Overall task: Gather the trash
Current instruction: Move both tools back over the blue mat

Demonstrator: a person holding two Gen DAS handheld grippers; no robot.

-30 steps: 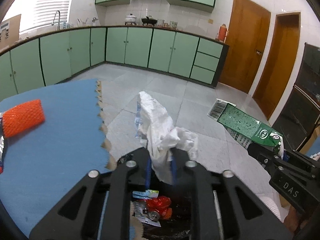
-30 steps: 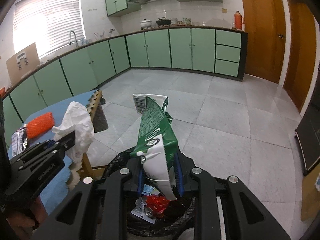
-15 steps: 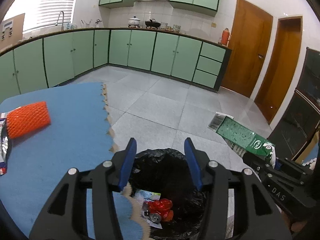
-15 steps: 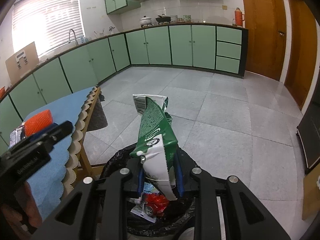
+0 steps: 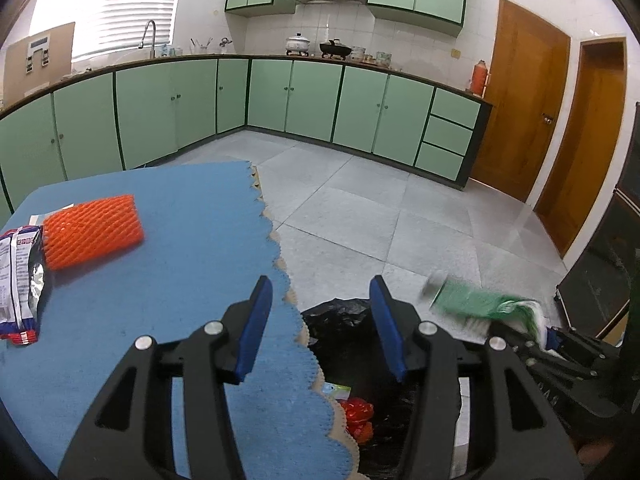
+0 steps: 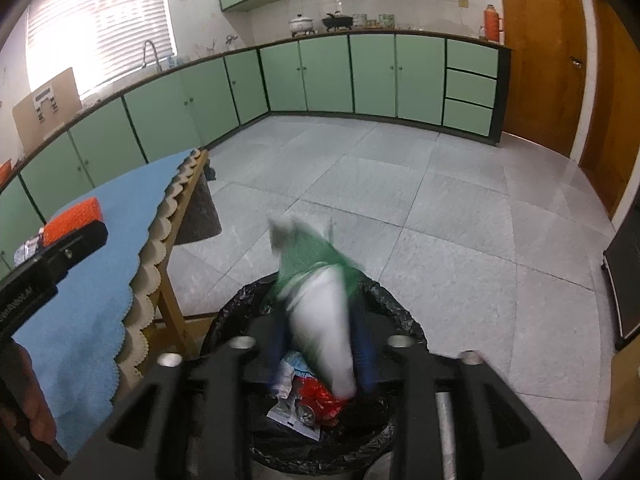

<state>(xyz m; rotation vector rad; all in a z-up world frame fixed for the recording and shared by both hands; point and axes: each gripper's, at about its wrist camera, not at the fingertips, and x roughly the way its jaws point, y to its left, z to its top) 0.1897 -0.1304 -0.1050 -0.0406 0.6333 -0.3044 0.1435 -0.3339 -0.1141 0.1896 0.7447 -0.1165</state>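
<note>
My left gripper [image 5: 320,326] is open and empty over the edge of the blue table [image 5: 168,264], above the black-lined bin [image 5: 352,320]. My right gripper [image 6: 320,344] hangs over the bin [image 6: 384,440]; the green and white carton [image 6: 320,292] between its fingers is motion-blurred, so its hold is unclear. The carton also shows in the left wrist view [image 5: 480,304]. An orange foam net [image 5: 92,230] and a foil snack wrapper [image 5: 18,280] lie on the table. Red crumpled trash [image 6: 320,398] lies in the bin.
The table has a scalloped edge [image 6: 156,264] and a wooden leg [image 6: 172,320] next to the bin. Green cabinets [image 5: 320,104] line the far walls. Wooden doors [image 5: 520,104] stand at the right. Grey tiled floor [image 6: 440,220] lies beyond the bin.
My left gripper opened and the white crumpled paper left it, then it moved left over the table. The right gripper's carton, sharp and still before, is now blurred and tilting.
</note>
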